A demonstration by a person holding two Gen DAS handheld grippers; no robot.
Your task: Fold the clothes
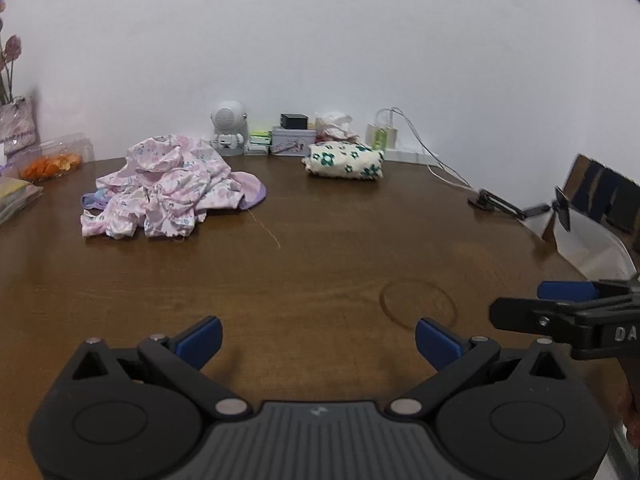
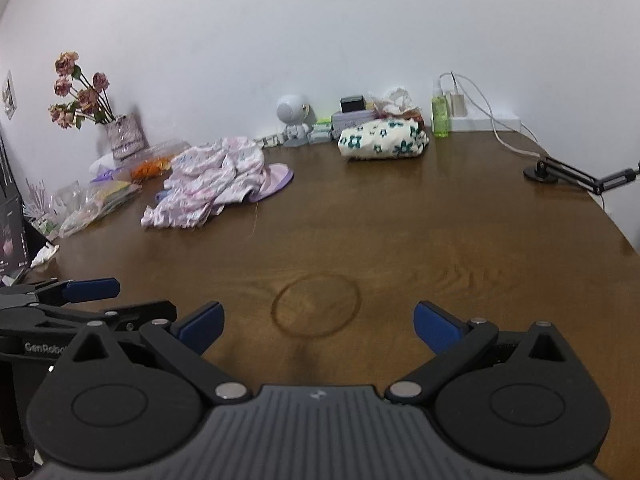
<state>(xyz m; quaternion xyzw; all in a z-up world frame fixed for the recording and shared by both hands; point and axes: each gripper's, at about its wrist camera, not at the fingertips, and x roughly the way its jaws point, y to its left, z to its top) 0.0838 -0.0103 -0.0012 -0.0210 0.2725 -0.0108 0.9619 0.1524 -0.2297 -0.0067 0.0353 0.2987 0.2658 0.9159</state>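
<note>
A crumpled pile of pink floral clothes (image 1: pixel 168 188) lies on the brown wooden table (image 1: pixel 320 264) at the far left; it also shows in the right wrist view (image 2: pixel 216 180). A folded cream cloth with green flowers (image 1: pixel 345 160) sits at the back near the wall, and shows in the right wrist view (image 2: pixel 382 138) too. My left gripper (image 1: pixel 318 340) is open and empty, low over the near table edge. My right gripper (image 2: pixel 318 326) is open and empty beside it. Each gripper shows at the edge of the other's view.
Along the back wall stand a small white robot figure (image 1: pixel 229 128), boxes, a green bottle (image 2: pixel 440 114) and a charger with cables. A vase of dried flowers (image 2: pixel 120 136), snack bags and a black clamp arm (image 2: pixel 568 172) stand at the table's sides. A ring stain (image 2: pixel 316 306) marks the wood.
</note>
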